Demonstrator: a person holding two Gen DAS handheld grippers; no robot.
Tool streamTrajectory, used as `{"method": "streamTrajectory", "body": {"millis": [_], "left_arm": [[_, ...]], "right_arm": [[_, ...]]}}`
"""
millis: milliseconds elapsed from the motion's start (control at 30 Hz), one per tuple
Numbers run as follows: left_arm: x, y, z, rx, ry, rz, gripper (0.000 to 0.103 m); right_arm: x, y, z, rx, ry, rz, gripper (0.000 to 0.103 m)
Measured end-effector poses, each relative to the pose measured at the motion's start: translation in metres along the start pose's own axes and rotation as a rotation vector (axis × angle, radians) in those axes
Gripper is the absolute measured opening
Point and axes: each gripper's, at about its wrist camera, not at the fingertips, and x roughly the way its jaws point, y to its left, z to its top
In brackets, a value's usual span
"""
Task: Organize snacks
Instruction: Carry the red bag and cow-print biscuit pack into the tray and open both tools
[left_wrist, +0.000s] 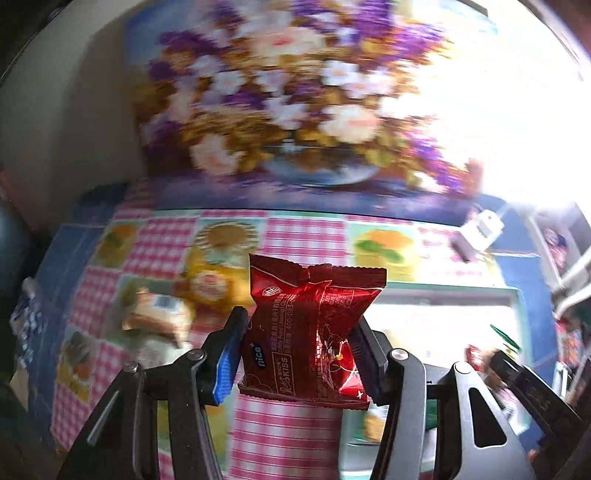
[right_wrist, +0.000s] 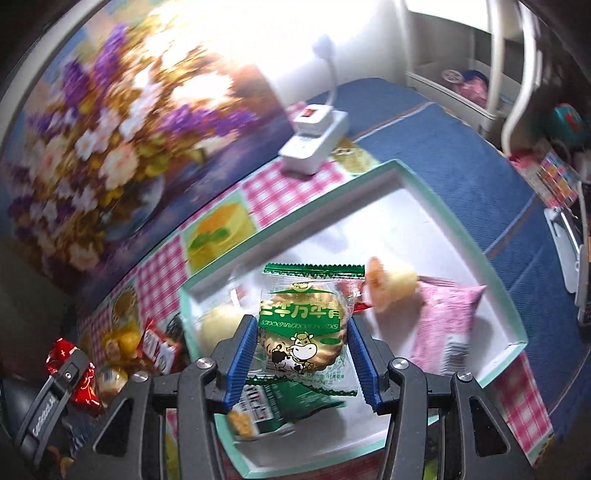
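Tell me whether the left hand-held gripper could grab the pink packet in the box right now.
Probably not: the left hand-held gripper is already shut on a red snack packet, so the pink packet must wait.

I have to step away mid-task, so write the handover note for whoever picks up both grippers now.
Left gripper: jaws shut on a red snack packet, held above the checked tablecloth.
Right gripper: jaws shut on a green-and-clear cow biscuit packet, above the white box.
In the box: a pink packet, a round pale snack, a few more, blurred.
Outside, to the box's left: a loose pile of snacks.
Done: several snacks boxed.
Left: probably set both held packets into the box, then clear the pile.
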Motion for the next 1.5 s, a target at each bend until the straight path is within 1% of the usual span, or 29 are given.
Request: {"method": "streamTrajectory", "body": {"millis": [67,167,333,467,633,1033,1100,1200,1233,1333,1433,1500], "left_arm": [[-0.002,-0.015,0.000,0.033,-0.006,-0.012,0.056],[-0.003,-0.037,-0.002,0.091,-0.012,-0.006,0.056],[0.002,-0.064,-0.006,0.148,0.004,-0.037,0.056],[0.007,-0.083,-0.012,0.196,0.001,-0.044,0.056],[0.020,-0.101,-0.017,0.225,0.014,-0.057,0.056],[0.055,-0.122,-0.024,0.246,0.074,-0.075,0.056],[0.059,-0.121,-0.024,0.236,0.092,-0.097,0.056],[0.062,-0.117,-0.023,0.189,0.134,-0.174,0.057],[0.063,-0.117,-0.024,0.186,0.138,-0.177,0.057],[0.064,-0.119,-0.025,0.204,0.134,-0.150,0.057],[0.065,-0.120,-0.026,0.206,0.144,-0.158,0.057],[0.065,-0.121,-0.026,0.216,0.146,-0.145,0.057]], "right_arm": [[0.000,-0.007,0.003,0.014,-0.008,-0.016,0.053],[-0.002,-0.019,0.005,0.041,-0.016,-0.034,0.053],[-0.007,-0.036,0.012,0.081,-0.038,-0.062,0.053],[-0.007,-0.045,0.018,0.107,-0.048,-0.054,0.053],[-0.002,-0.045,0.022,0.102,-0.058,-0.040,0.054],[0.012,-0.036,0.030,0.063,-0.093,-0.026,0.054],[0.014,-0.033,0.029,0.060,-0.090,-0.023,0.054],[0.018,-0.031,0.028,0.053,-0.079,-0.018,0.054],[0.019,-0.031,0.028,0.052,-0.074,-0.019,0.054],[0.021,-0.031,0.027,0.051,-0.061,-0.020,0.054],[0.022,-0.030,0.026,0.046,-0.051,-0.021,0.054],[0.023,-0.028,0.026,0.043,-0.046,-0.017,0.054]]}}
